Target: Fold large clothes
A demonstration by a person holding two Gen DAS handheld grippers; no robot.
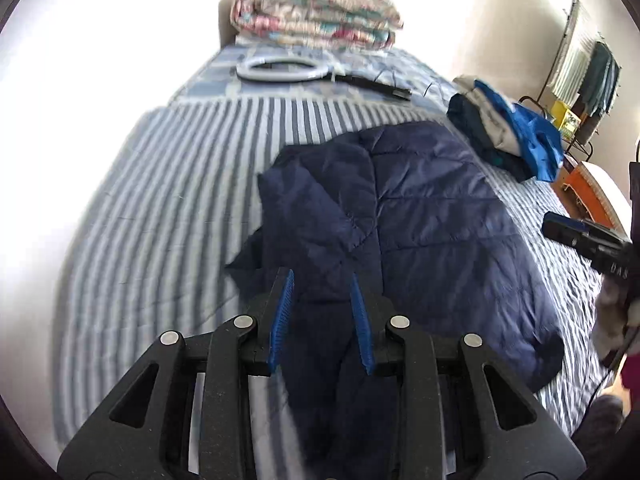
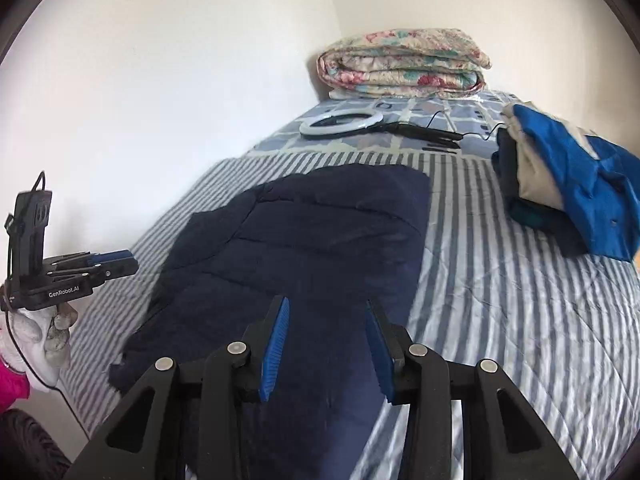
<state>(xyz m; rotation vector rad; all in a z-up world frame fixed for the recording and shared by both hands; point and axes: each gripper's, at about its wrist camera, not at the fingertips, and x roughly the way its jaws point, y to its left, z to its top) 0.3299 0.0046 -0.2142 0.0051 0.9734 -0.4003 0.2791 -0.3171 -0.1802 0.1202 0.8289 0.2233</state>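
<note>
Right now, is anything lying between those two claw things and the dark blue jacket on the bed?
Nothing visible does. The navy jacket lies directly below the left gripper and right gripper. The ring light and clothes pile sit farther off.

One dark navy quilted puffer jacket (image 2: pixel 304 248) on one blue-and-white striped bedspread (image 2: pixel 500 304). One folded floral quilt (image 2: pixel 404 66) at the far end. One white ring light with black handle (image 2: pixel 340 122). One pile of folded clothes, bright blue piece on top (image 2: pixel 572 176). Two black grippers with blue pads: left (image 1: pixel 322 312), right (image 2: pixel 326 340). One white-gloved hand (image 2: pixel 40 336).
</note>
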